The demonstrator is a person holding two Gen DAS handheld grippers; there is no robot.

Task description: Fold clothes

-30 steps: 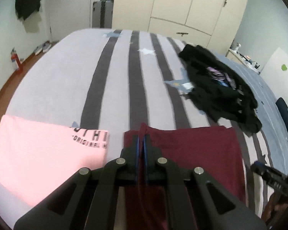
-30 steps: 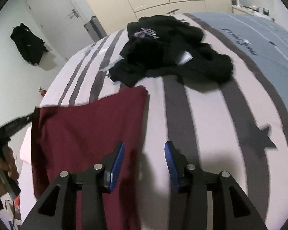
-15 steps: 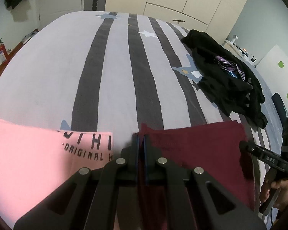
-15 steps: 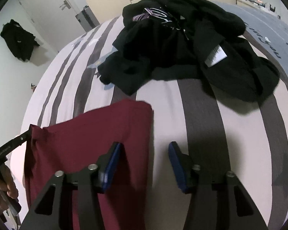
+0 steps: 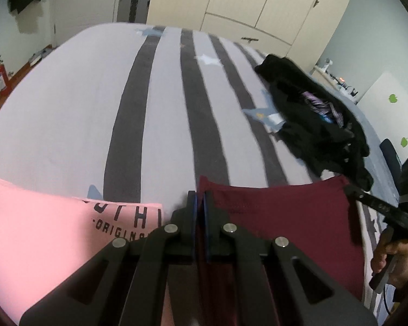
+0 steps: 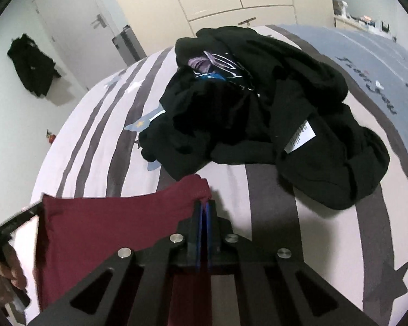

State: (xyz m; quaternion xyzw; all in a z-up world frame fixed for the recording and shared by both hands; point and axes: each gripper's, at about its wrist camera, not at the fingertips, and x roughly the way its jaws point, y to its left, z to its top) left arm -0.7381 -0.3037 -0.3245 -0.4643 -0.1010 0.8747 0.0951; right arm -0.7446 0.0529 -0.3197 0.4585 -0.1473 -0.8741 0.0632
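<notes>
Change since a second ago: right gripper [image 6: 203,206] gone from spread wide beside the cloth to clenched on the maroon garment [image 5: 285,217]; left grip unchanged.
Pink shirt [image 5: 40,231]: lying flat left of the maroon garment, just beside it, lettering up; looks already folded and parked out of the way.
Left gripper [image 5: 200,198]: clamped on the maroon garment's left top corner, pinning one end of the edge.
Maroon garment: spread on the striped bedcover [image 5: 68,108], top edge stretched between both grips, probably so it lifts level for a fold.
Right gripper: pinching the right top corner, cloth bunched at the tips.
Black clothes pile [image 6: 258,114]: heaped beyond the maroon garment's right corner, near but apart, likely waiting its turn.
</notes>
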